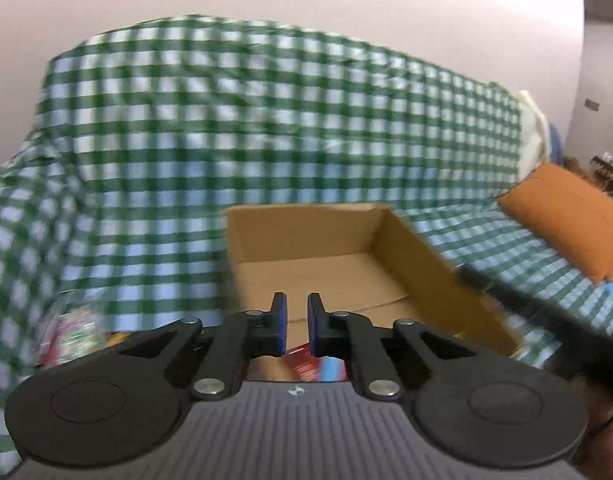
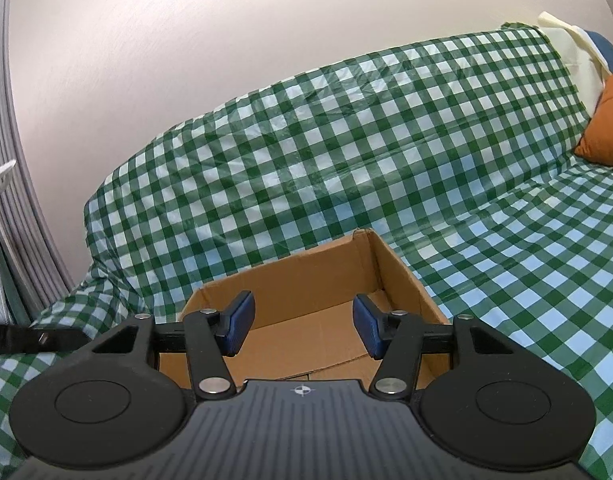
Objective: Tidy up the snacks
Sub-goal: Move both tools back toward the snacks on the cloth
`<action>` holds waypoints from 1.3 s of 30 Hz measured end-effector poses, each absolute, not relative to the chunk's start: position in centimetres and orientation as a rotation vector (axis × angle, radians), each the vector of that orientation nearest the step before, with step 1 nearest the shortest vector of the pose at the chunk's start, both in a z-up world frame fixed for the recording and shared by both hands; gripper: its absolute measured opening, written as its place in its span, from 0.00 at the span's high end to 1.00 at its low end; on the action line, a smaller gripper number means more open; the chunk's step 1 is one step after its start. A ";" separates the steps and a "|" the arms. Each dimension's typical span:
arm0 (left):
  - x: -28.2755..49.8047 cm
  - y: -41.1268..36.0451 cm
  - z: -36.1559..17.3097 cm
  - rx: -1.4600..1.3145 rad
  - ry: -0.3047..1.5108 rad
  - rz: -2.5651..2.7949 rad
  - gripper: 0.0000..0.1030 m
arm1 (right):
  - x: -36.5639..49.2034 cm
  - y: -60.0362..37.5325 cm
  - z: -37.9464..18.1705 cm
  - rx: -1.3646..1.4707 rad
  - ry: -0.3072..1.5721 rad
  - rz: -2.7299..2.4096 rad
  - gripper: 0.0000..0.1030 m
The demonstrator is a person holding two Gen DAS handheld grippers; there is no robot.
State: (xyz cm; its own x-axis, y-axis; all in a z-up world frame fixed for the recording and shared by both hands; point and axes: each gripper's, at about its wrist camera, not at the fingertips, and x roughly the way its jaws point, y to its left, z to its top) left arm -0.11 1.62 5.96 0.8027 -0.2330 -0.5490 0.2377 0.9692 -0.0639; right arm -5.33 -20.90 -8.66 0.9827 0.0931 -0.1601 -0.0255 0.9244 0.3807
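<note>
One cardboard box (image 2: 306,300) is sitting on the sofa seat, which is draped in a glossy green-and-white checked cover (image 2: 346,140); the box is open-topped, with plain brown walls and a creased flap lying flat on its floor. Two snack packets are showing in the left wrist view: a red packet (image 1: 302,362) with a blue-and-pink patch beside it is lying directly below the tips of the left hand-held gripper (image 1: 297,324), at the near edge of the box, and a blurred red-and-green packet (image 1: 74,332) is lying on the cover to the left of the box, well apart from those tips. Whether the red packet is inside the box or just in front of it cannot be told. The left hand-held gripper's blue-padded fingers are standing close together with a narrow gap between them, gripping nothing. The right hand-held gripper (image 2: 305,330) is hovering over the near wall of the box with its fingers spread wide, and the bare box floor is showing between them. One orange cushion (image 1: 566,220) with a soft woven look is leaning at the right end of the sofa, well apart from the box.
</note>
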 end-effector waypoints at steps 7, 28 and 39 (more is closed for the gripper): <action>-1.1 9.4 2.9 0.218 0.554 -0.168 0.96 | -4.7 -19.8 -8.7 0.330 0.218 0.087 0.75; 3.6 19.9 -5.1 0.074 0.712 0.023 0.93 | -4.6 -0.9 -6.1 -0.187 0.350 0.478 0.78; 3.6 23.4 -4.9 -0.088 0.708 0.037 0.75 | 4.7 12.8 -13.6 -0.383 0.622 0.478 0.41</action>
State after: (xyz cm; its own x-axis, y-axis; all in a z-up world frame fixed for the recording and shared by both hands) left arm 3.63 23.36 -4.86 0.7593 0.0040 -0.6507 -0.0636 0.9956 -0.0681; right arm 4.75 12.77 -13.62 0.7111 0.3080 -0.6321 -0.5315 0.8240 -0.1965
